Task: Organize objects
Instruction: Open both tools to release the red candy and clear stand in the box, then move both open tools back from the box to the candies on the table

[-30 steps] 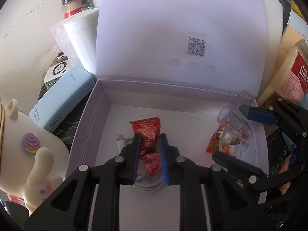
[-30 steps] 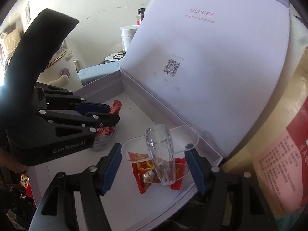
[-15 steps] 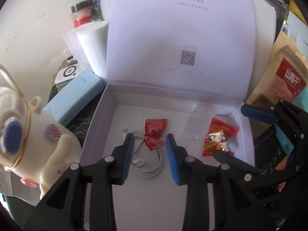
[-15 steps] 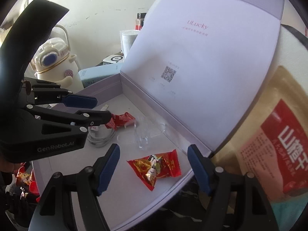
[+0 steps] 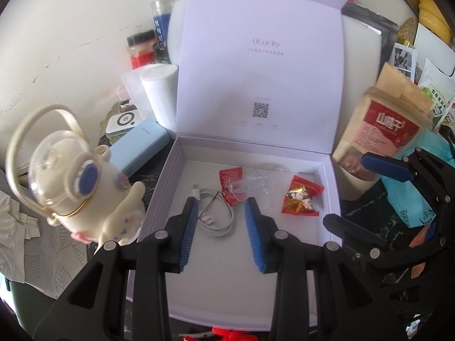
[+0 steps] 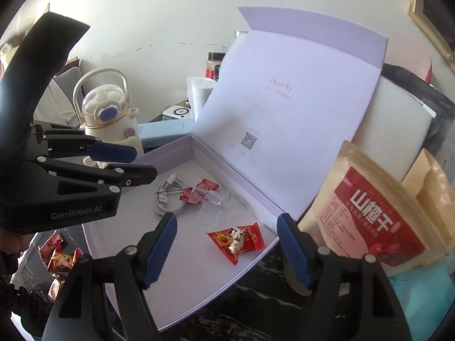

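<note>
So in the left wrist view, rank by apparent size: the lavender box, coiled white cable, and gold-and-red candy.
1. lavender box, by far.
2. coiled white cable.
3. gold-and-red candy, only slightly smaller than the cable; a close call.

The box was pale lilac, white inside. Two candies were red with gold print. The cable was white, the bottle cream with a blue button, the case light blue. The counter was black, white-veined.
</note>
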`<state>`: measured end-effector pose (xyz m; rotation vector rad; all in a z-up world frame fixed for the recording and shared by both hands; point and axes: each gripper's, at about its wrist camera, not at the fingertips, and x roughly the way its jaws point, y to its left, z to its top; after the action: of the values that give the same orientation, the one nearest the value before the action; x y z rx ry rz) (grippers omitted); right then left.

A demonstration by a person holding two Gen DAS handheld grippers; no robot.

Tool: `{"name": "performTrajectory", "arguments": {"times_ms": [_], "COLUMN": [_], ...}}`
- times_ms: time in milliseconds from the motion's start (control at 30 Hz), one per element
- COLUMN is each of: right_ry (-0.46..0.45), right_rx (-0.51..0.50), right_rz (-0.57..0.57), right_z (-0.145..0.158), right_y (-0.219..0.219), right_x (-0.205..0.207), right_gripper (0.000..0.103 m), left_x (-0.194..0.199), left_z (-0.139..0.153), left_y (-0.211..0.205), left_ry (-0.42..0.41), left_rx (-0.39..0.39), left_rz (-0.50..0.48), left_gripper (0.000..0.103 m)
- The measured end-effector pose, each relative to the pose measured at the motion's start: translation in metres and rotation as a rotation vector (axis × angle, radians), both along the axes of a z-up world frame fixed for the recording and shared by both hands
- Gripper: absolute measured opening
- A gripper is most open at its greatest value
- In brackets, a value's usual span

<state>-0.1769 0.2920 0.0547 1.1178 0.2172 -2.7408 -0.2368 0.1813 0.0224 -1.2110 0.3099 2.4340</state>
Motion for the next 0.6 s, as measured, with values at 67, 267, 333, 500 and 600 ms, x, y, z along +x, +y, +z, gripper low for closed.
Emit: {"name": "performTrajectory", "arguments": {"times_ms": [67, 267, 333, 500, 600], "right_ry": [0.012, 0.044, 0.055, 0.082, 0.1], "right_rx": [-0.001, -0.008, -0.007, -0.018, -0.018], "right_rz": [-0.004, 0.0, -0.001, 0.003, 0.007], "right_z": [0.007, 0.021, 0.027, 0.04, 0.047], "right_y": [0.0, -0.007, -0.009, -0.014, -0.017], "right_x": [0.008, 0.026, 0.035, 0.057, 0.072], "right_gripper": [0.073, 0.073, 0.073, 0.073, 0.073], "left_x": [0.008, 0.031, 0.04, 0.062, 0.075], "left_z": [0.006, 0.025, 0.032, 0.047, 0.055], "left_y": [-0.002, -0.011, -0.014, -0.022, -0.027], "left_ry": [0.01, 0.037, 0.043, 0.068, 0.089], "left_rx": [0.001, 0.004, 0.004, 0.013, 0.005], "left_rz": [0.003, 0.013, 0.017, 0.028, 0.036], "left_gripper": [0.032, 0.032, 0.033, 0.035, 0.041]}}
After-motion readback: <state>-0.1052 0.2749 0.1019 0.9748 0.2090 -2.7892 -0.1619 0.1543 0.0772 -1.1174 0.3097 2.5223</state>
